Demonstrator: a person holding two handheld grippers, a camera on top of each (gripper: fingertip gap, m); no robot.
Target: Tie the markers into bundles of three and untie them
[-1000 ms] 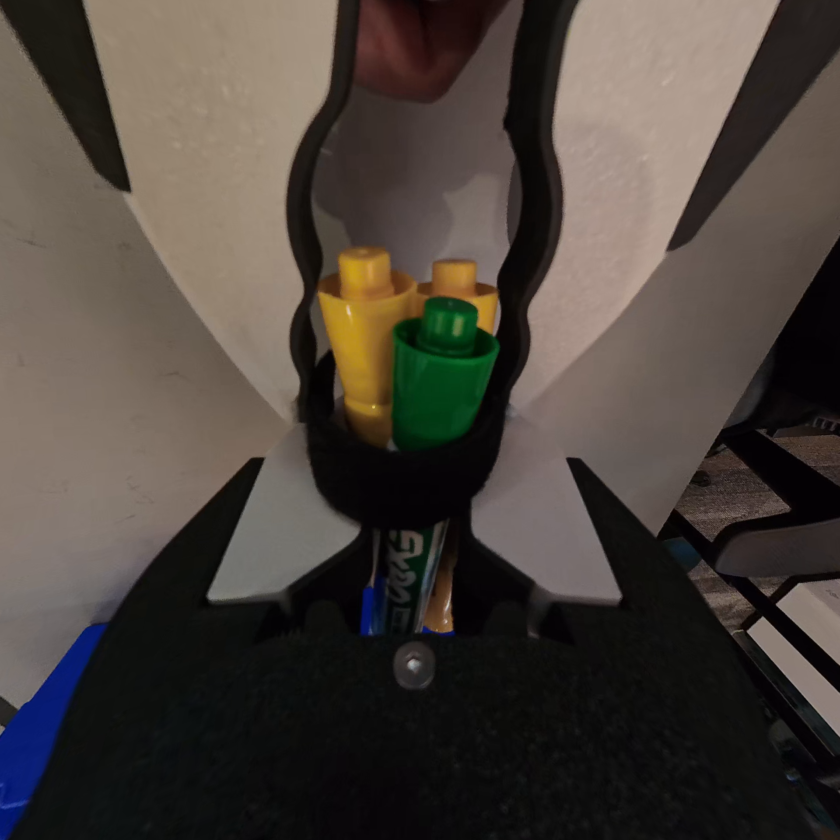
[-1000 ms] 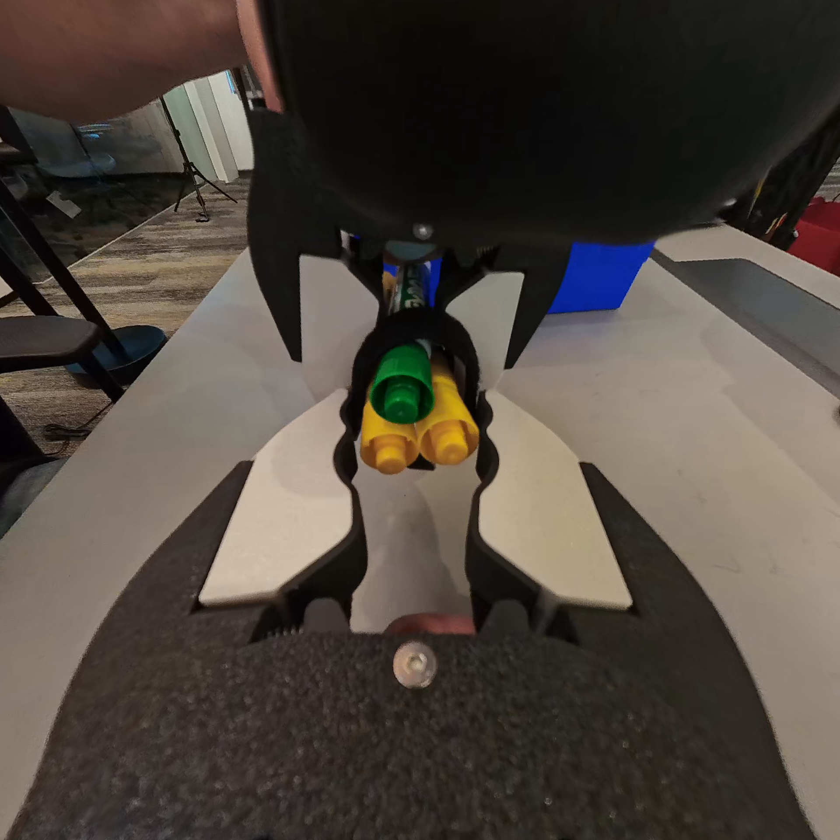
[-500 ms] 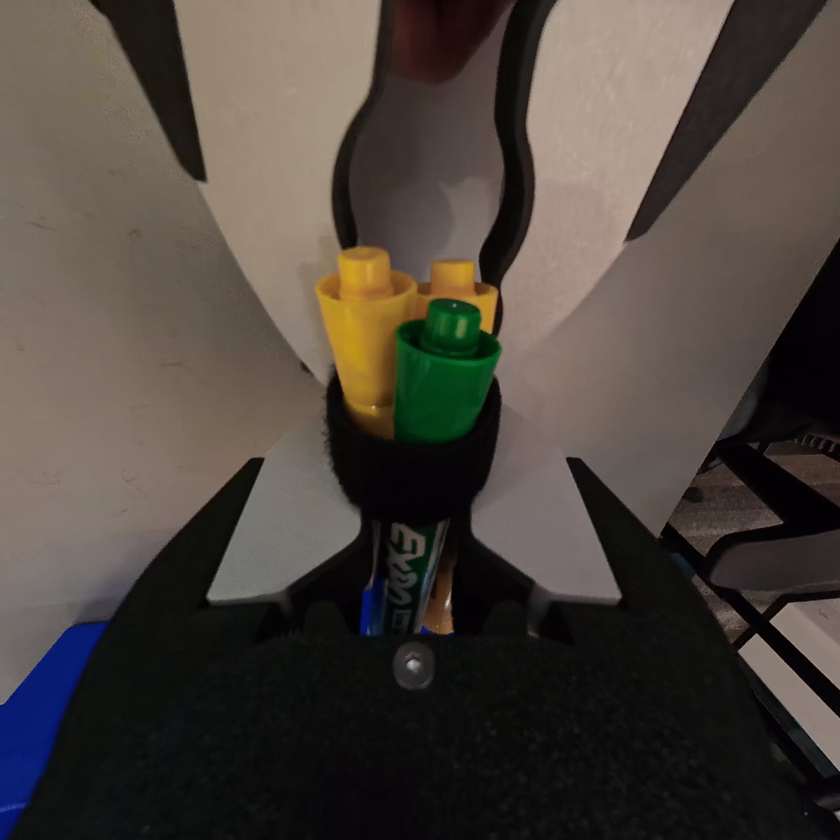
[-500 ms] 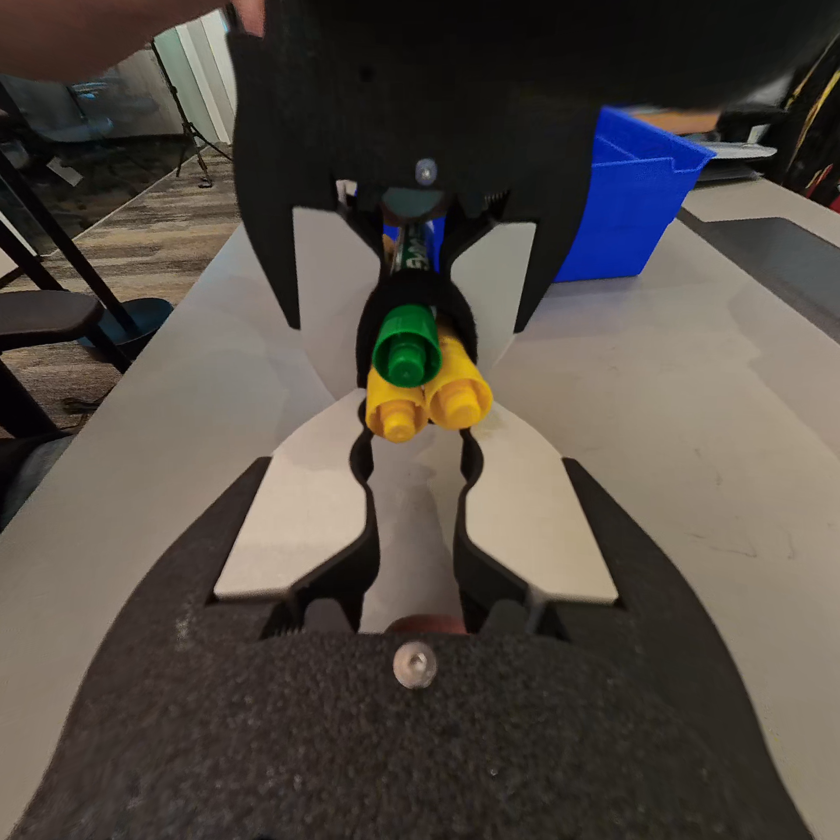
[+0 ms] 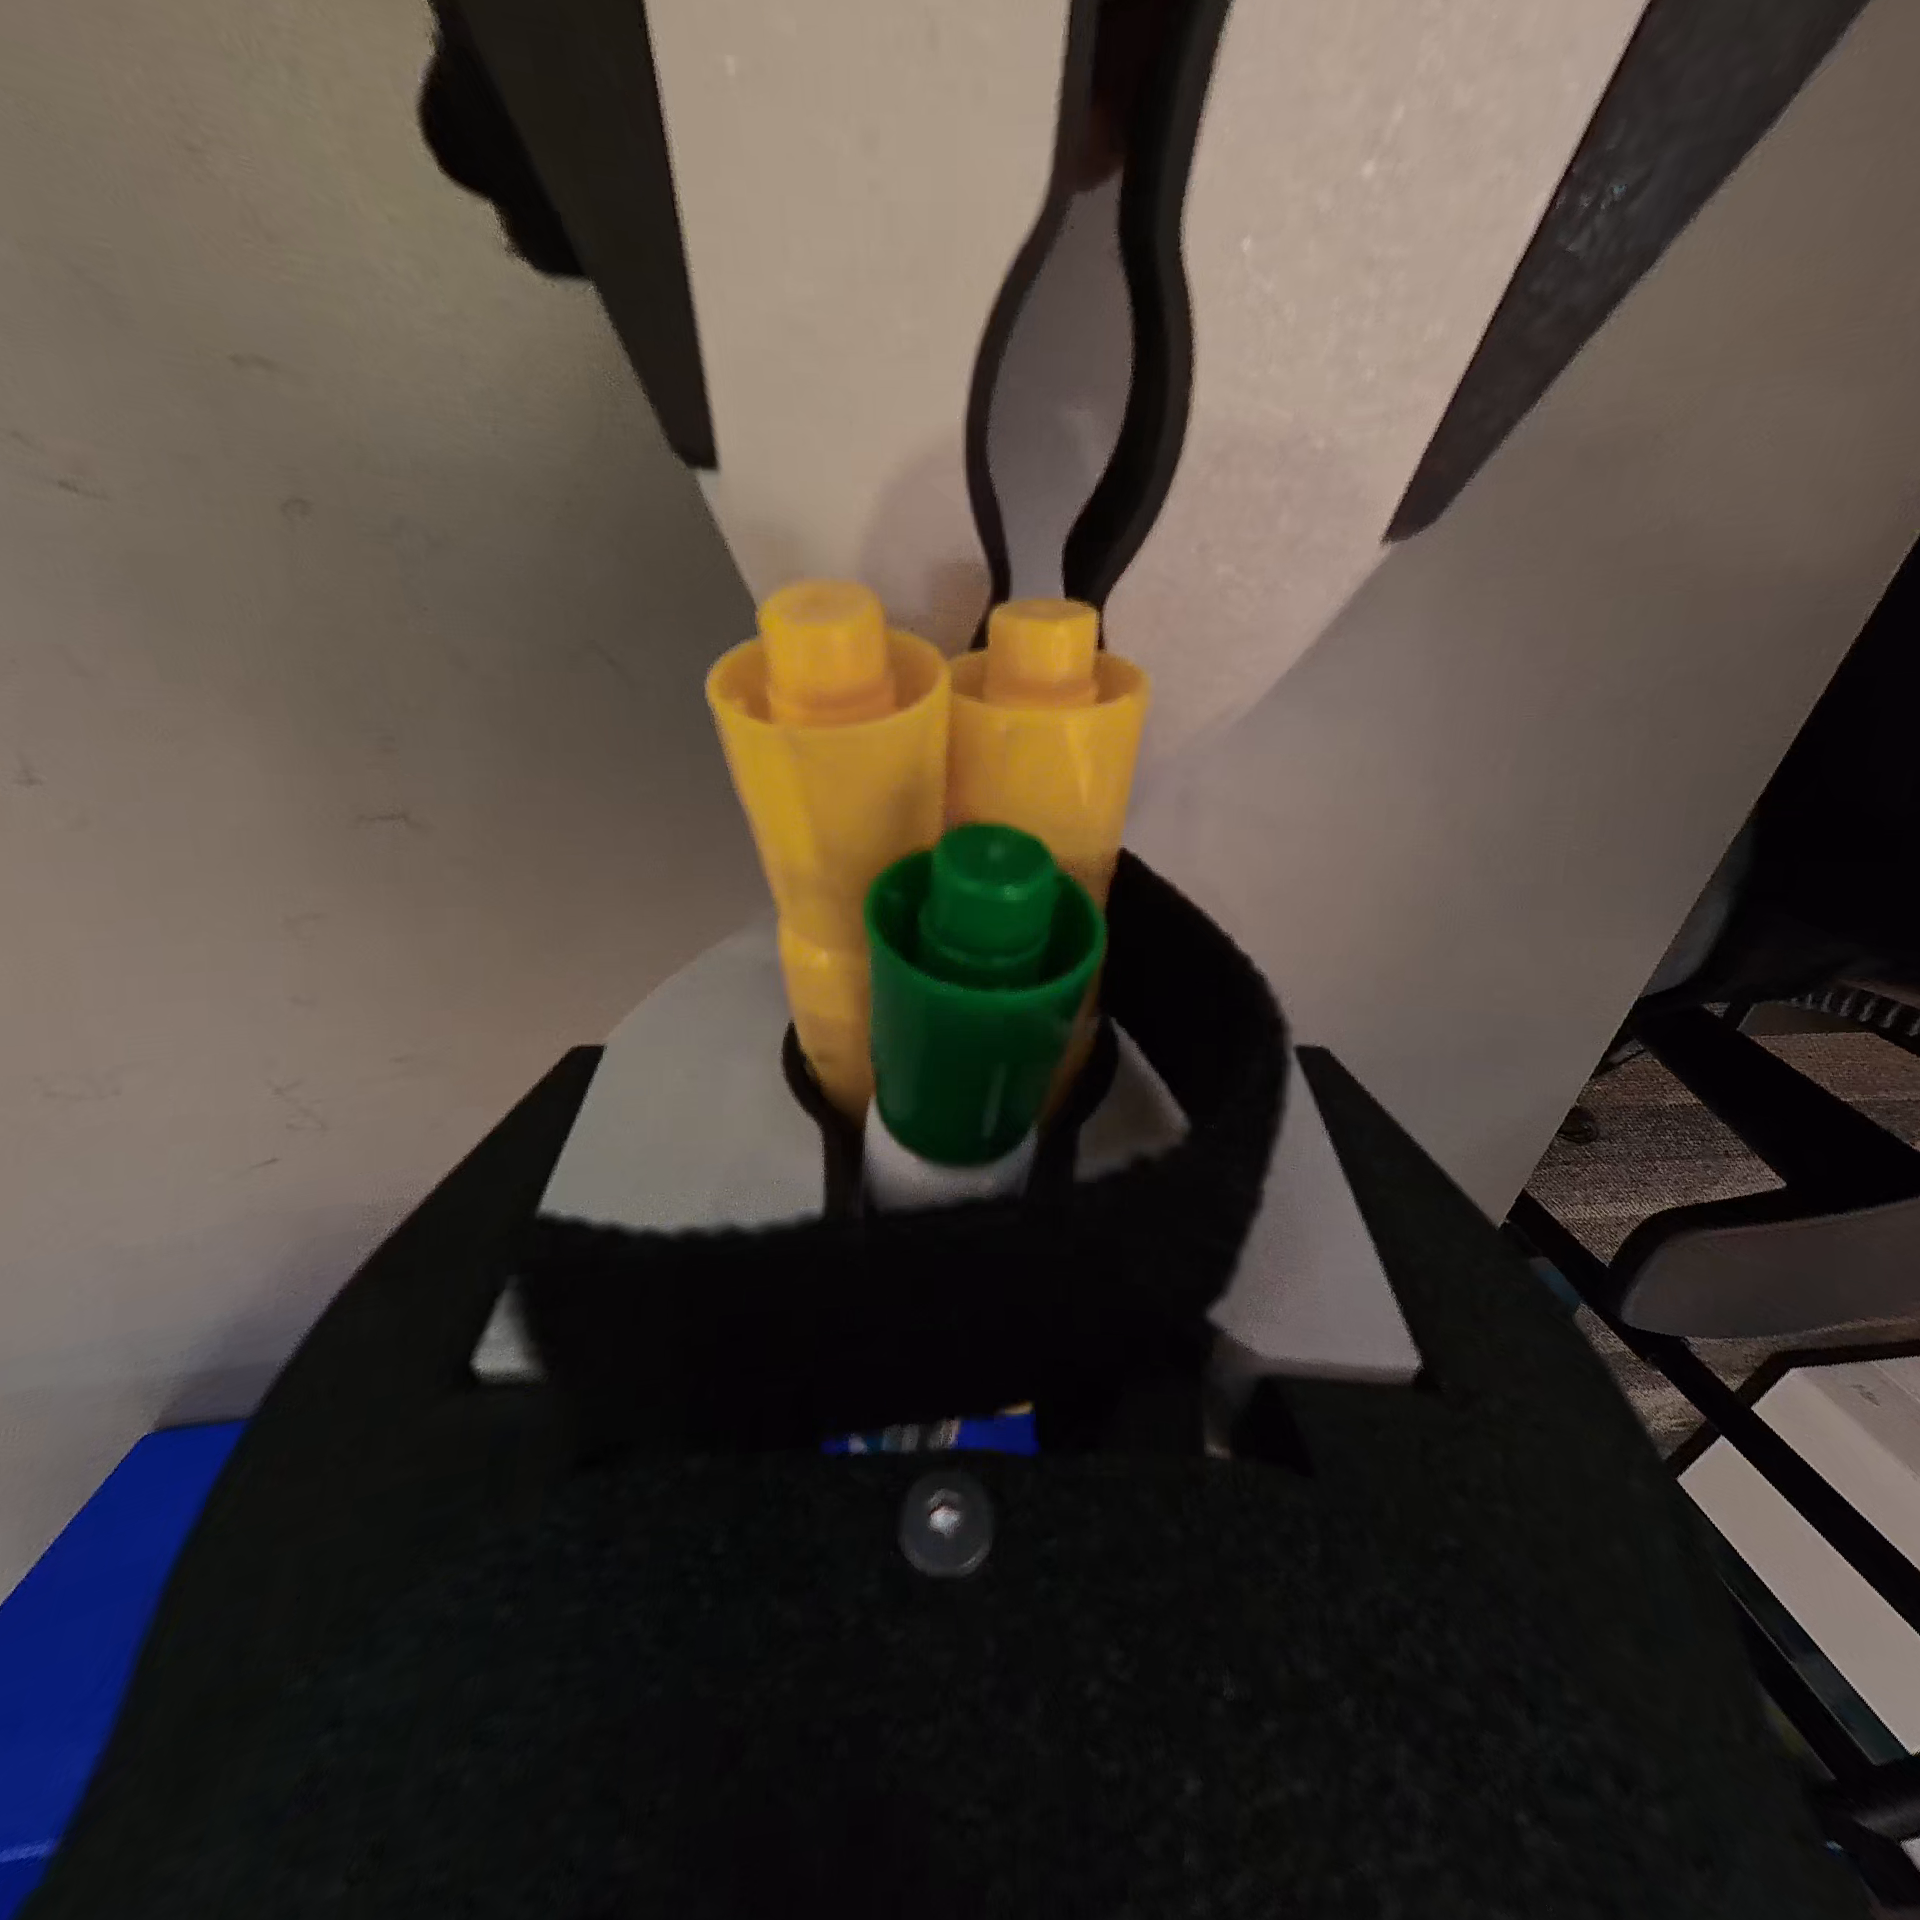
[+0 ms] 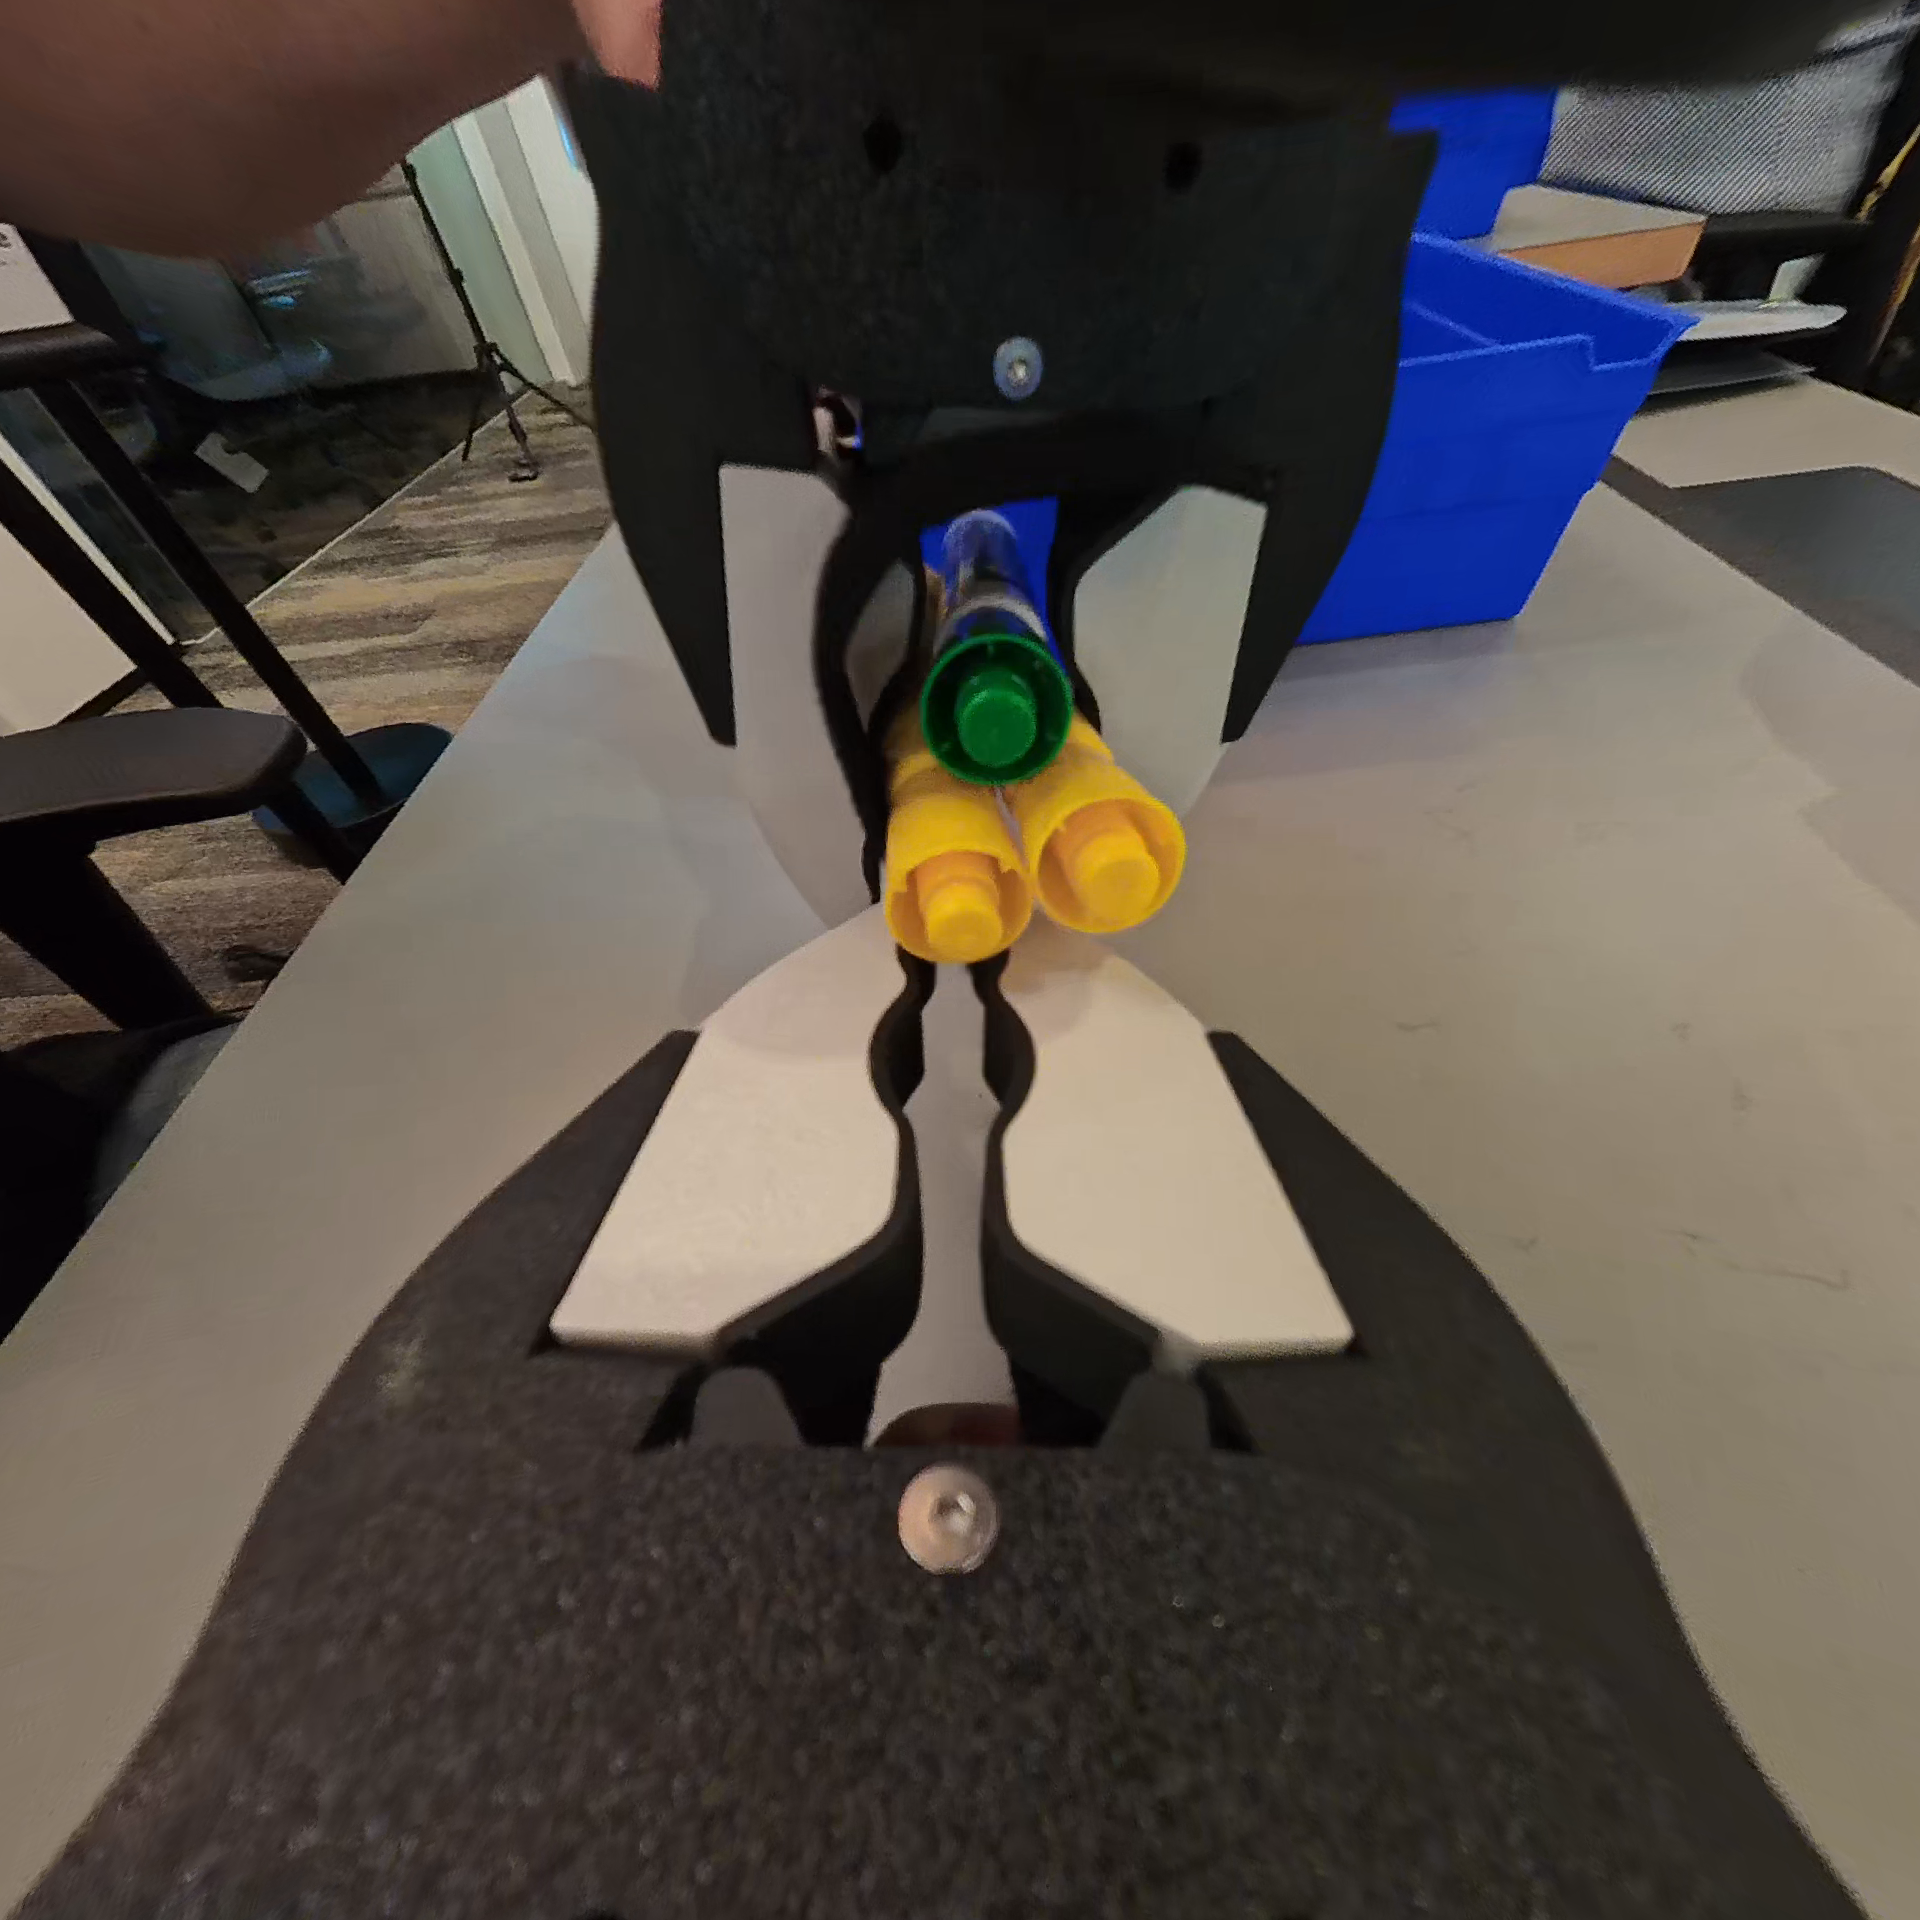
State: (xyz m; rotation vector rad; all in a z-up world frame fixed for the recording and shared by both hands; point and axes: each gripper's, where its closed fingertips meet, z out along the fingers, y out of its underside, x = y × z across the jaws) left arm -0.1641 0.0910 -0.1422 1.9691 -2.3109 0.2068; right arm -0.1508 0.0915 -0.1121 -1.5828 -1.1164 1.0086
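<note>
Two yellow markers (image 5: 831, 790) and one green marker (image 5: 982, 1029) stick out of my left gripper (image 5: 951, 1049), which is shut on them. A black strap (image 5: 1205, 1049) hangs as a wide, loose loop around the markers and lies across my left fingers near their base. In the right wrist view the markers (image 6: 997, 717) point at the camera from the left gripper (image 6: 997, 831). My right gripper (image 6: 948, 971) faces them with its tips just under the yellow caps (image 6: 1107, 862). Its jaws are drawn together to a narrow slit, and nothing shows between them. It also shows in the left wrist view (image 5: 1039, 582).
A blue bin (image 6: 1507, 447) stands on the white table (image 6: 1558, 1039) behind the left gripper, and its corner shows in the left wrist view (image 5: 83, 1558). A person's forearm (image 6: 208, 125) is at the top left. Black chairs (image 6: 135, 769) stand beside the table. Left and right tips are no more than a few centimetres apart.
My right gripper has closed from open to nearly shut and drawn back off the bundle. The strap, tight around the markers before, has come loose and dropped toward the base of my left fingers.
</note>
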